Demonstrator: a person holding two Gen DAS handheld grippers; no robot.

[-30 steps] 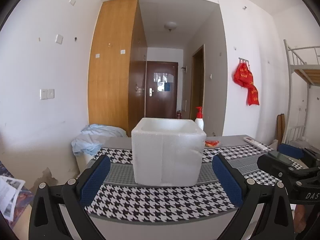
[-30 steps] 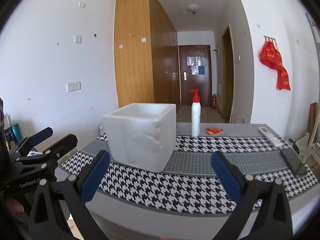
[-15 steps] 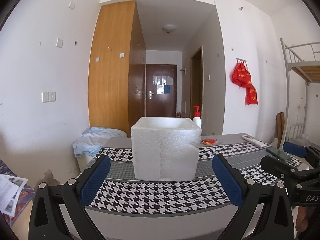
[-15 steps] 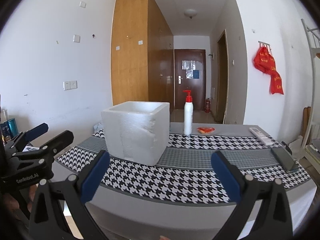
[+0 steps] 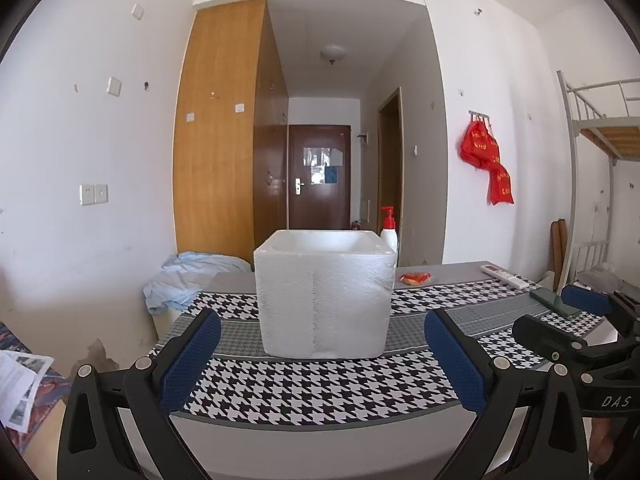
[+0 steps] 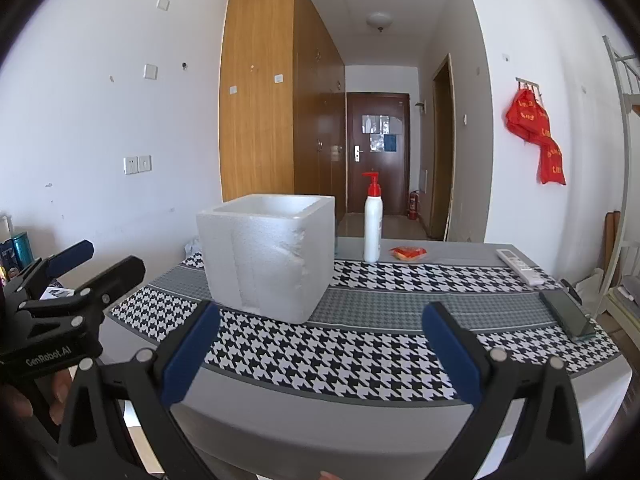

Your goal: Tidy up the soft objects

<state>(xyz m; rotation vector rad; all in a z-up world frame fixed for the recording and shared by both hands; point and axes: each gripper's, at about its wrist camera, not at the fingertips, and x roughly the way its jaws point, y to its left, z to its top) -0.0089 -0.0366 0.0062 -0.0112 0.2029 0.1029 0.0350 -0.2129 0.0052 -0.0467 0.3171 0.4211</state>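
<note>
Both grippers, left [image 5: 322, 354] and right [image 6: 320, 350], fingers spread, empty, short of bench [image 6: 360, 360]. Best: find soft item first; box [image 5: 324, 296] at 12 o'clock.

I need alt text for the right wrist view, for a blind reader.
An open right gripper faces a white foam box on a houndstooth-patterned table. Behind stand a white pump bottle with red top and a white remote control.

White walls [image 5: 100, 140], wooden wardrobe [image 5: 224, 128], dark door [image 5: 319, 178]
</note>
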